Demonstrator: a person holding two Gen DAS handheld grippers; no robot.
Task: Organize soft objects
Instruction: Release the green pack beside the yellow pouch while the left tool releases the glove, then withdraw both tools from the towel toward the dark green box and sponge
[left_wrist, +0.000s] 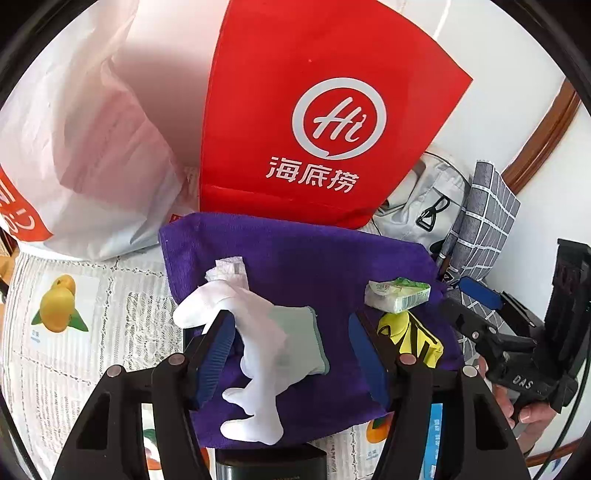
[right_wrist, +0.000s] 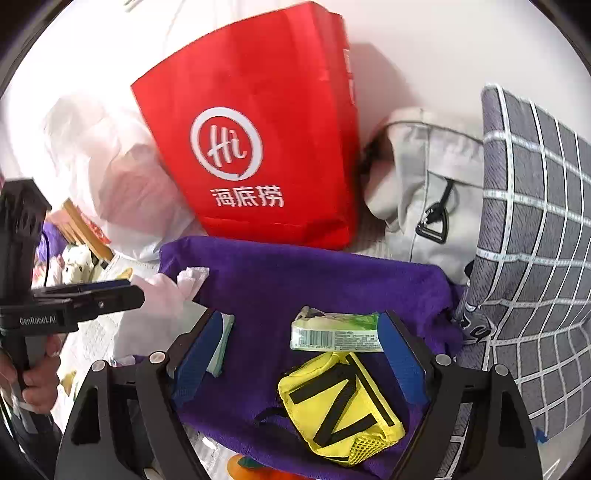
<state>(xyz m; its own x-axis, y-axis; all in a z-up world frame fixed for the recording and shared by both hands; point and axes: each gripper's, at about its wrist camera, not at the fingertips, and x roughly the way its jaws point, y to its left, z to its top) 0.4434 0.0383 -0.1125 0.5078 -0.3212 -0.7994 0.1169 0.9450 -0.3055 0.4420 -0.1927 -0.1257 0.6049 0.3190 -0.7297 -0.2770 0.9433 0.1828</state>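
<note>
A purple towel (left_wrist: 314, 258) lies spread on the table, also in the right wrist view (right_wrist: 314, 280). On it lie white socks (left_wrist: 255, 369), a pale green cloth (left_wrist: 299, 339), a tissue pack (left_wrist: 397, 297) and a yellow pouch with black straps (left_wrist: 410, 338). My left gripper (left_wrist: 291, 354) is open, its jaws on either side of the socks and green cloth. My right gripper (right_wrist: 301, 362) is open above the tissue pack (right_wrist: 336, 332) and the yellow pouch (right_wrist: 340, 406); it also shows at the right of the left wrist view (left_wrist: 480, 295).
A red bag (left_wrist: 314, 110) stands behind the towel, with a white plastic bag (left_wrist: 85, 147) to its left. A grey bag (right_wrist: 424, 192) and a checked grey cushion (right_wrist: 535, 258) are at the right. A lace tablecloth (left_wrist: 74, 350) with fruit prints covers the table.
</note>
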